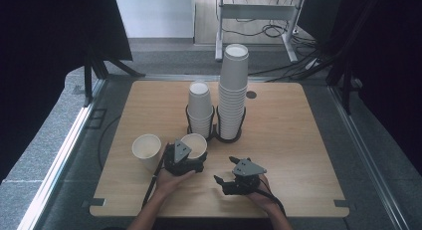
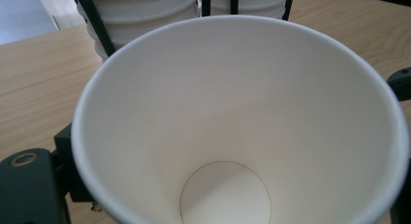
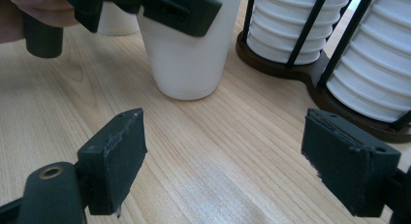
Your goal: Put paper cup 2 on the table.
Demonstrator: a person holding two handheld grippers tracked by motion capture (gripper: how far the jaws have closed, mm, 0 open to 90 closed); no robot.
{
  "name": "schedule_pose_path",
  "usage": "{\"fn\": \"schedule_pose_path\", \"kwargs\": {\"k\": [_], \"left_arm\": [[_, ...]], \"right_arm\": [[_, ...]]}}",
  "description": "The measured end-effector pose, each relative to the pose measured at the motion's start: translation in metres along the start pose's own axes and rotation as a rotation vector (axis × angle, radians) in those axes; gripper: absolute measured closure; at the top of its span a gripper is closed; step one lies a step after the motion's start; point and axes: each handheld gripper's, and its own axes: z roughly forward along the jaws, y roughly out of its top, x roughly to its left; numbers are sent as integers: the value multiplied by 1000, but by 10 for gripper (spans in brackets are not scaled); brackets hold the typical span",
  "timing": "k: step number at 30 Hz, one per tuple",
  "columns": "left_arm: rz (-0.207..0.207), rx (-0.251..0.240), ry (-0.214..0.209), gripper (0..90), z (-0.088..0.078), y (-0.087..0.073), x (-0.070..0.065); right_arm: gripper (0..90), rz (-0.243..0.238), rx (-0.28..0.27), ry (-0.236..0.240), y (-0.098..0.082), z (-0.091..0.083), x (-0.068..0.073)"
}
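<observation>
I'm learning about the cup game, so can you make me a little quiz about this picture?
1. True or false: the right gripper holds a cup.
2. How many loose cups stand outside the holder?
3. Which stack is taller: A, the short stack, or B, the tall stack?

Key:
1. False; its fingers are apart with nothing between.
2. Two: the cup at the left gripper and the far-left cup.
3. B.
</observation>
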Motion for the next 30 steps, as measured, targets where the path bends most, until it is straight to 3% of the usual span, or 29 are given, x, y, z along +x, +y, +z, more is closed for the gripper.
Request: {"fn": "schedule_pose_path", "kwargs": {"k": [7,11,17,30], "left_arm": [[11,-7,12,102,1,-2,-3],[16,-2,16,30,0,0,-8],[36,-3,37,11,-5,3,-15],[41,-40,76,7,-28,10,-20]], "right_arm": [[160,2,-9,1,1,-2,-1],[160,5,-20,-1,1,-4,-2],[160,10,-44,4,2,-9,-4],[158,0,-71,19,4,-13,-2]]}}
